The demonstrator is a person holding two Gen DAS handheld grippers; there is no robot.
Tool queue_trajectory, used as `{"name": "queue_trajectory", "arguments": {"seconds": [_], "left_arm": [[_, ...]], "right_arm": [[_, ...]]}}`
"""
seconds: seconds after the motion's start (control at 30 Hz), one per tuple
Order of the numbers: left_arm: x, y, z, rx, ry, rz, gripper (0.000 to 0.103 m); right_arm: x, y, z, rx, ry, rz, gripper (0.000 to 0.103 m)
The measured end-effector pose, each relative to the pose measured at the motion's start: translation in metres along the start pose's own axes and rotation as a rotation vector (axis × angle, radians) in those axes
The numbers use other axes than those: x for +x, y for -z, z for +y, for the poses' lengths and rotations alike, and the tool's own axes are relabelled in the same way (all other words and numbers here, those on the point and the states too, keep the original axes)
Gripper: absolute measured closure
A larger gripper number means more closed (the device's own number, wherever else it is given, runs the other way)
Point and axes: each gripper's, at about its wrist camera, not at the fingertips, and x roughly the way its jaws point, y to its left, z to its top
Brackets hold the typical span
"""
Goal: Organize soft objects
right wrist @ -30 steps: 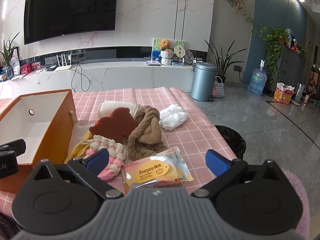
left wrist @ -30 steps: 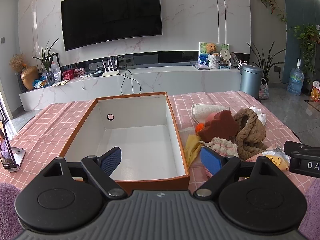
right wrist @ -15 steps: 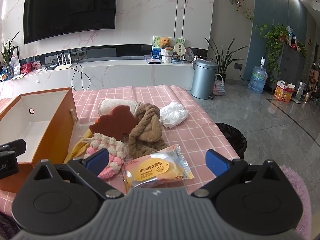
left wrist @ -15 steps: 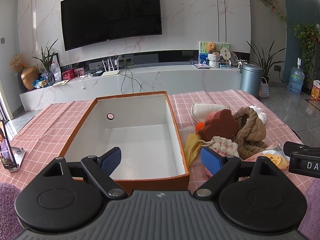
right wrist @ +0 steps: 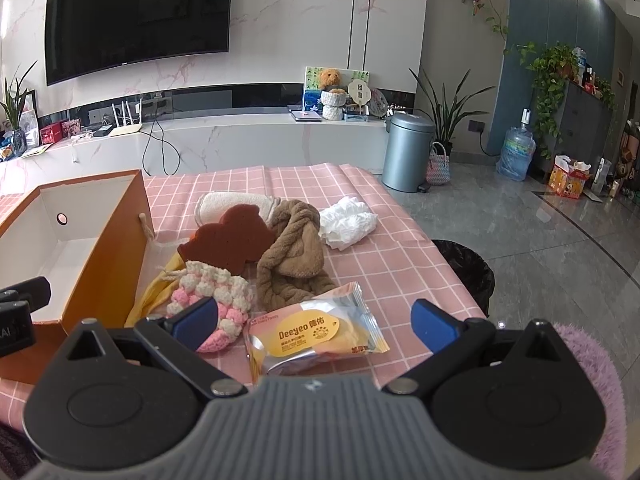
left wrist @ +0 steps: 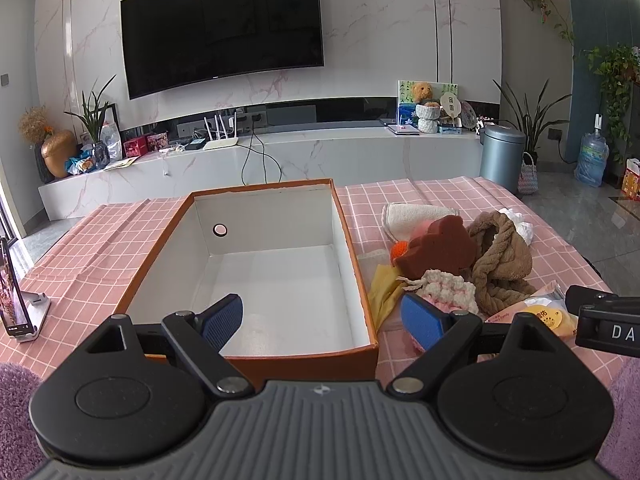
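Blue-padded jaws of both grippers spread wide, level, holding nothing.

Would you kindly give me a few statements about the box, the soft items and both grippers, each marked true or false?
1. The orange box holds nothing. True.
2. The right gripper grips the brown towel. False: it is open, gripping nothing.
3. The snack packet lies between the right gripper's fingers. True.
4. The white cloth is inside the box. False: it lies on the tablecloth.
5. The left gripper is open. True.
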Motion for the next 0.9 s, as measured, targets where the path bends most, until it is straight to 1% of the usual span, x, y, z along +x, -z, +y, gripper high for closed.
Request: {"name": "queue_trajectory", "arguments": {"seconds": [0.6, 0.77, 0.9], "left_arm": [[0.003, 0.002, -0.002, 0.0, 0.002, 0.005, 0.0], [0.008, 0.014, -0.006, 0.001, 0.002, 0.009, 0.0], [0.008, 0.012, -0.005, 0.0, 0.002, 0.01, 0.0]], "right_arm": [[0.004, 0.002, 0.0, 0.003, 0.0, 0.013, 0.002], [0.005, 0.002, 0.0, 0.003, -0.001, 0.015, 0.002], [0.005, 0.002, 0.0, 0.005, -0.001, 0.019, 0.002]]}}
